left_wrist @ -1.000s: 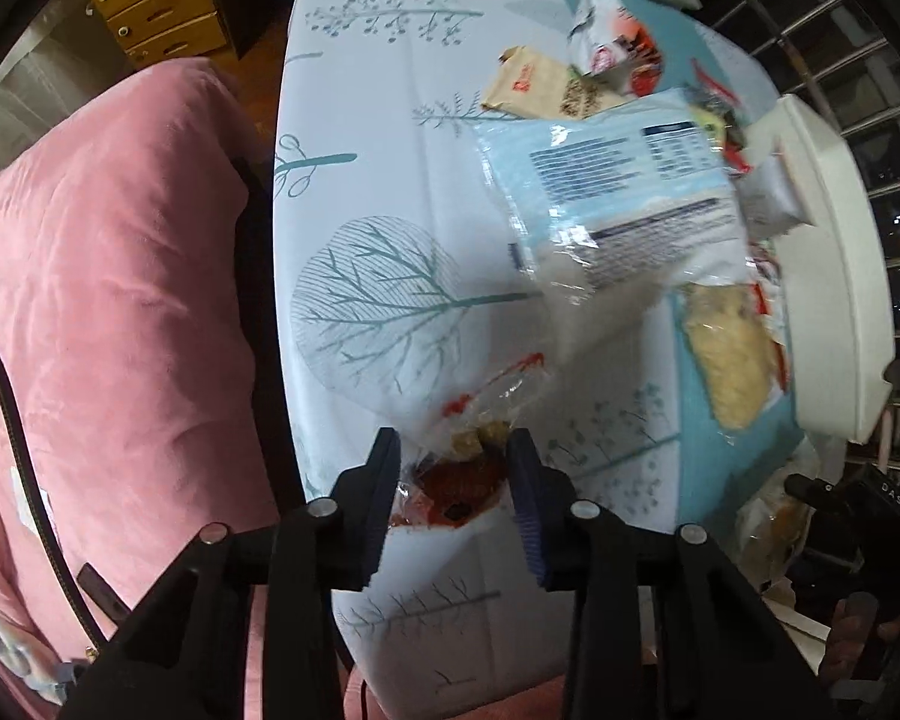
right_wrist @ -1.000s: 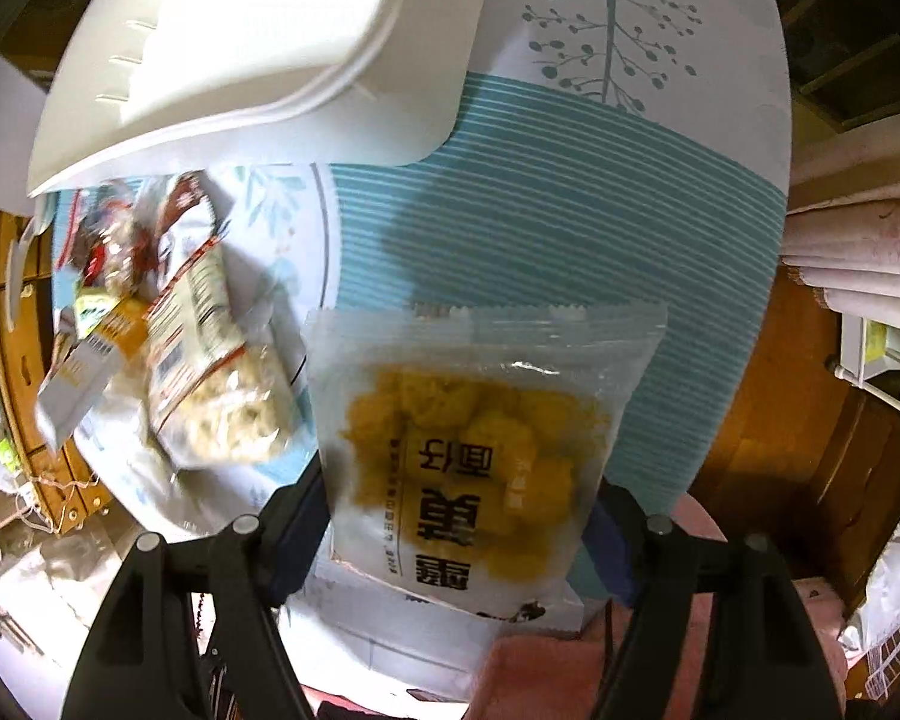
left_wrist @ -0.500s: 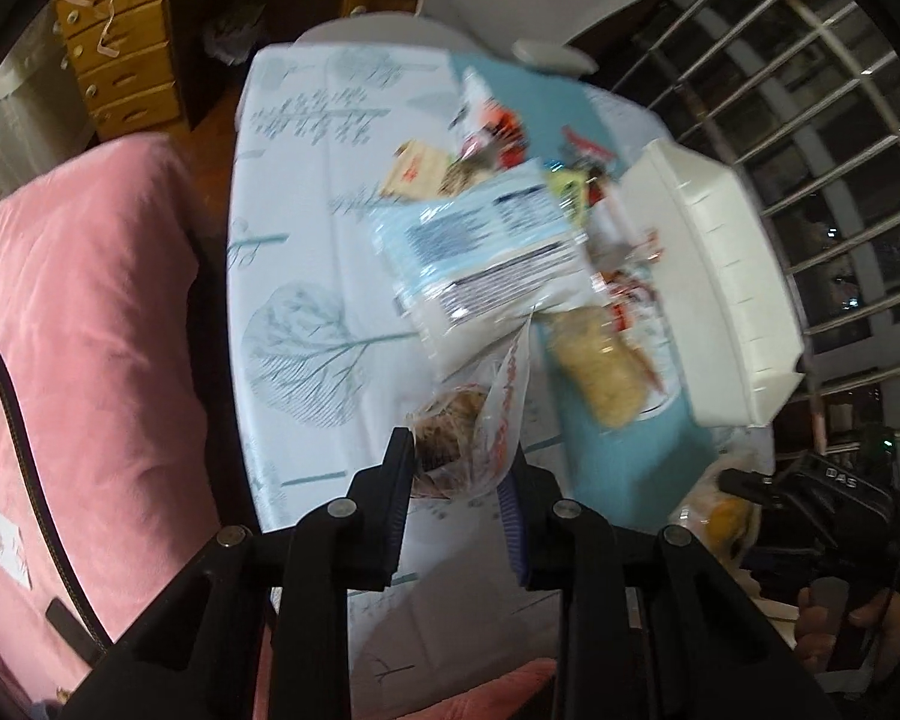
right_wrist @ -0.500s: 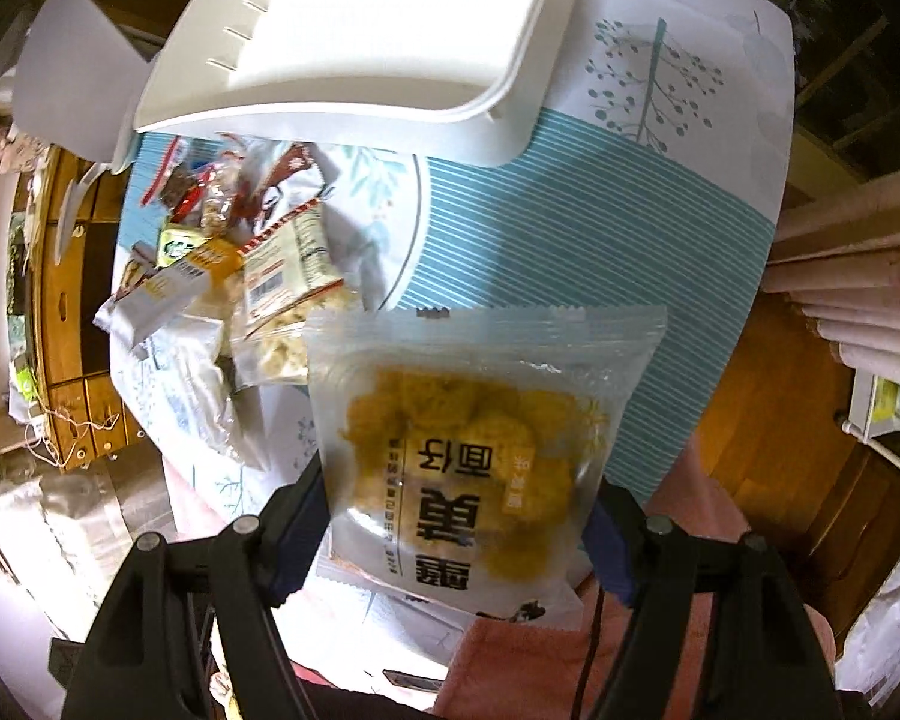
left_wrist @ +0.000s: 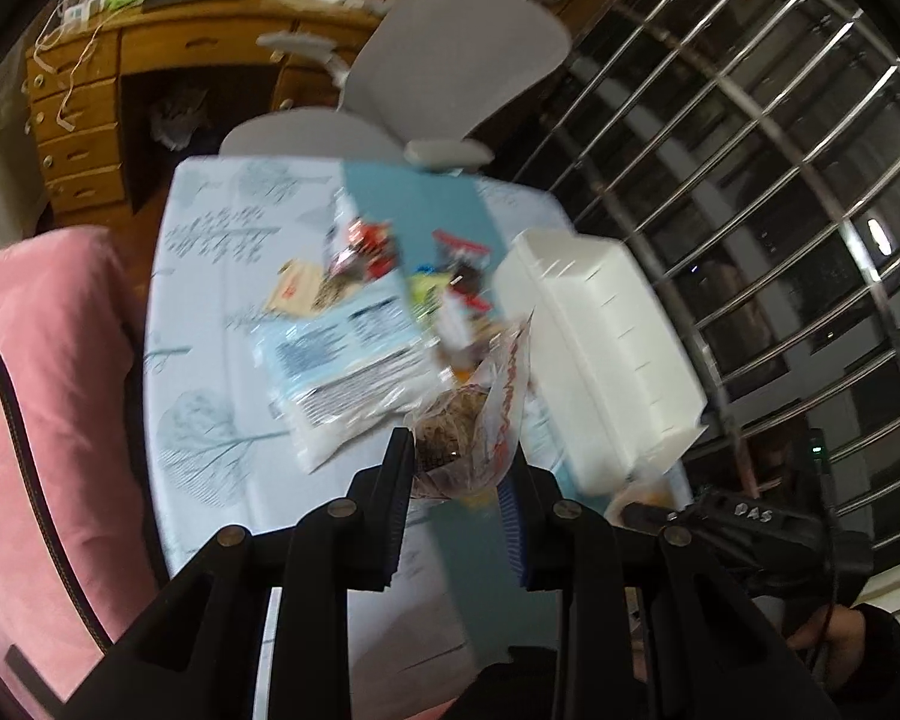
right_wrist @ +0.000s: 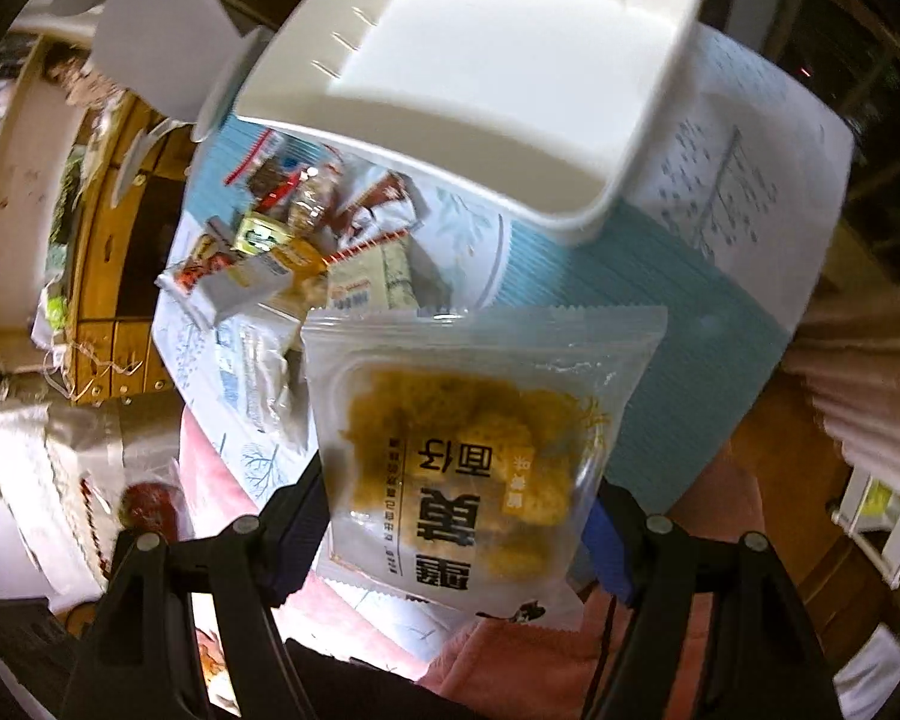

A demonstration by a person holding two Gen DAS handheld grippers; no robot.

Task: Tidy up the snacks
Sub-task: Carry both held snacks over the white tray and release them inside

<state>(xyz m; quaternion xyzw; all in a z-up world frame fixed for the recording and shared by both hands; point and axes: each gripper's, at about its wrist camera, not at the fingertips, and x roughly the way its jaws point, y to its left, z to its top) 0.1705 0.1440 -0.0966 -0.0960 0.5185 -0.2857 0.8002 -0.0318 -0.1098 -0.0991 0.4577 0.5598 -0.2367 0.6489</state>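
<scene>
The clear crinkly packet of brown snack (left_wrist: 468,420), clamped in the left gripper (left_wrist: 459,468), has risen off the tree-print tablecloth (left_wrist: 210,372) toward the white plastic bin (left_wrist: 600,360), while the right gripper (right_wrist: 456,516) still pinches the transparent pouch of yellow puffs (right_wrist: 480,450), so both look ready for binning.

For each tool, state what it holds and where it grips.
Left tool: clear packet of brown snack, lower end. Right tool: yellow snack packet, lower side edges.

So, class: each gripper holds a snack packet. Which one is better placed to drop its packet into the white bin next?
Probably the right gripper: its yellow snack packet is held just below the white bin, whose open mouth faces it. The left gripper views the bin side-on.
</scene>
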